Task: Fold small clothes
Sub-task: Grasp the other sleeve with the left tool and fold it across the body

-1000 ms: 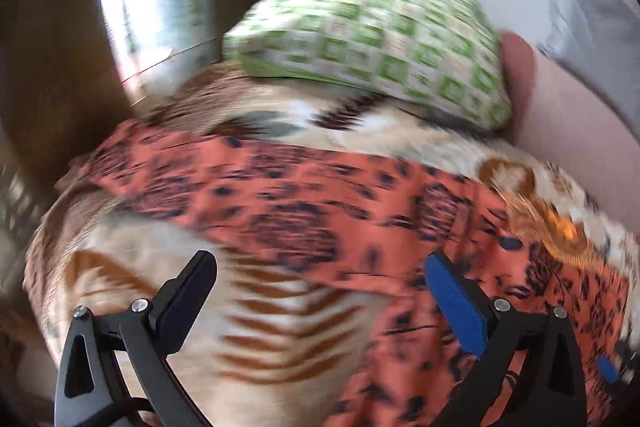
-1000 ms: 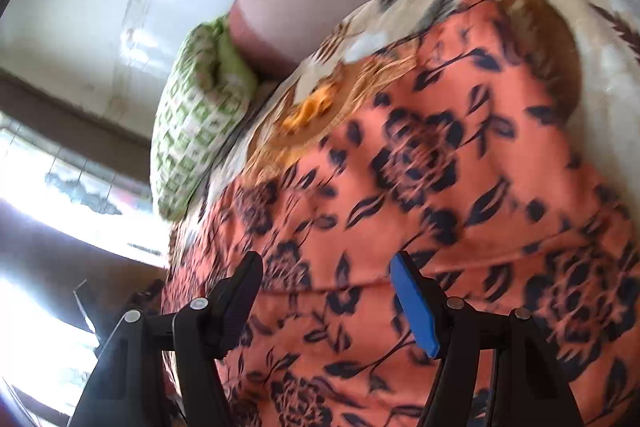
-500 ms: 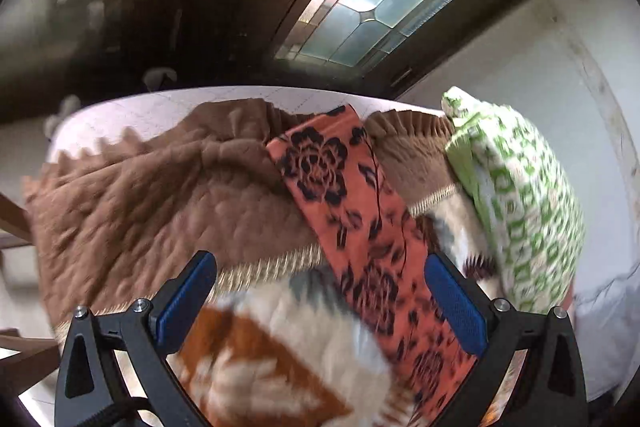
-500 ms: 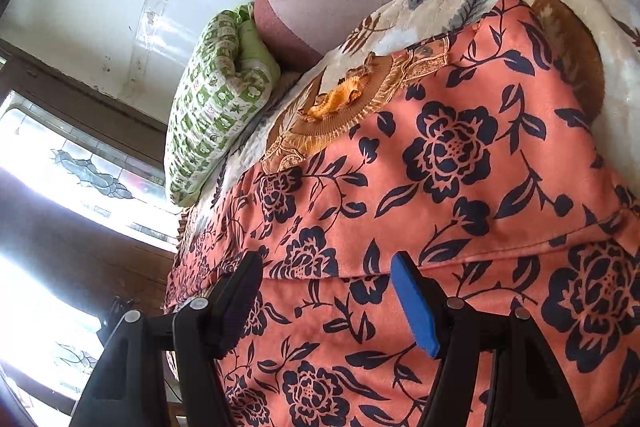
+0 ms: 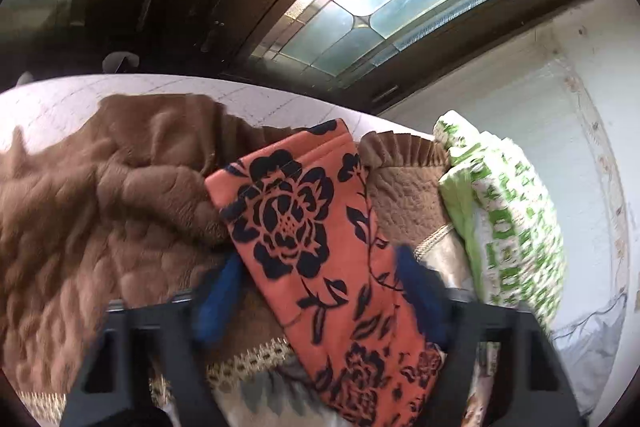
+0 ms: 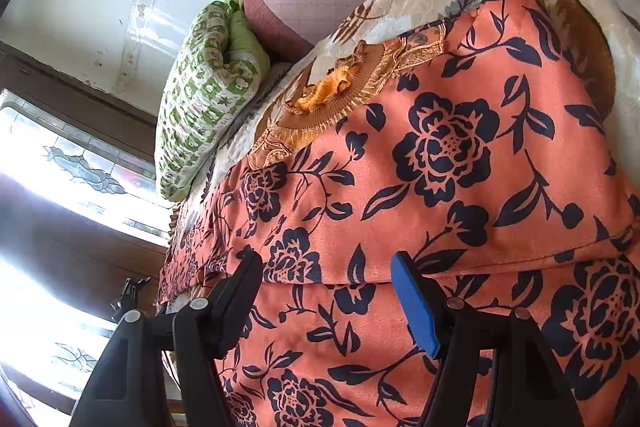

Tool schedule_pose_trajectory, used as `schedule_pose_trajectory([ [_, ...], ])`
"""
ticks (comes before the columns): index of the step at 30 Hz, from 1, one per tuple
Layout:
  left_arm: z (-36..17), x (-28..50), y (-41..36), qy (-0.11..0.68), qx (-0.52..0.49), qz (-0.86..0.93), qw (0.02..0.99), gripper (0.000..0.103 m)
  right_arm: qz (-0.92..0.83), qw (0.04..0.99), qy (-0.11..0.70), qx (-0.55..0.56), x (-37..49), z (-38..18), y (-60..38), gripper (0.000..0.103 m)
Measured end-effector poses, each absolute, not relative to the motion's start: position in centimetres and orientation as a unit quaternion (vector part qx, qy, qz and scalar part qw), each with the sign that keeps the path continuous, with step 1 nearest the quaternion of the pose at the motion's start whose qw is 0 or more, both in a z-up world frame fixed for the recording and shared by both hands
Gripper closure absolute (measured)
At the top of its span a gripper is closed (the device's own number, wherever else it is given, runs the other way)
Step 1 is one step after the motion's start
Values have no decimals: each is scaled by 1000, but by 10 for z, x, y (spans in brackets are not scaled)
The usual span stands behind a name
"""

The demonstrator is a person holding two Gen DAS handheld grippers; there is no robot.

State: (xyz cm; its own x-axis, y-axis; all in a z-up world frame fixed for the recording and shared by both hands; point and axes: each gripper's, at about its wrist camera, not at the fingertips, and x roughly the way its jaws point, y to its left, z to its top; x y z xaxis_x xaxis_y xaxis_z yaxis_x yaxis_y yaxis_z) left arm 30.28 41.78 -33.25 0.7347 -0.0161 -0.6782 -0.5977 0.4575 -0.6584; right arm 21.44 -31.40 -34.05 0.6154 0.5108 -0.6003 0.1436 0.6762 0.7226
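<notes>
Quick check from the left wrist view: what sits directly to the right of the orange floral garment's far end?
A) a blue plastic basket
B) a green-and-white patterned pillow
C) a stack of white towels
B: the green-and-white patterned pillow lies just right of the orange garment with dark blue flowers, on the bed.

Left hand-held gripper [image 5: 320, 291] — motion-blurred

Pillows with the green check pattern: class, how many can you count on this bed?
1. The green checked pillow lies at the head of the bed, beside the orange floral garment. Others may be hidden beyond the frame.
</notes>
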Motion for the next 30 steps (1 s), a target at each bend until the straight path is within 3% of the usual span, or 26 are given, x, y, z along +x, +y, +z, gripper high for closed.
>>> schedule_pose_trajectory([
  [1,-334,306,419,319,-480,188,795,54,112,812,423,386,215,-341,-314,33],
  [3,-335,311,420,318,-466,189,804,79,110,814,422,384,216,-341,-315,33],
  [6,-336,312,420,327,-453,189,808,95,107,816,421,382,217,-342,-315,33],
  [16,-256,317,359,321,-324,129,881,99,101,834,390,377,211,-324,-321,33],
  [25,-142,326,182,304,-193,-50,932,99,84,847,347,394,196,-299,-352,33],
  [30,-109,316,58,307,-137,-164,927,99,73,849,323,412,186,-287,-376,33],
])
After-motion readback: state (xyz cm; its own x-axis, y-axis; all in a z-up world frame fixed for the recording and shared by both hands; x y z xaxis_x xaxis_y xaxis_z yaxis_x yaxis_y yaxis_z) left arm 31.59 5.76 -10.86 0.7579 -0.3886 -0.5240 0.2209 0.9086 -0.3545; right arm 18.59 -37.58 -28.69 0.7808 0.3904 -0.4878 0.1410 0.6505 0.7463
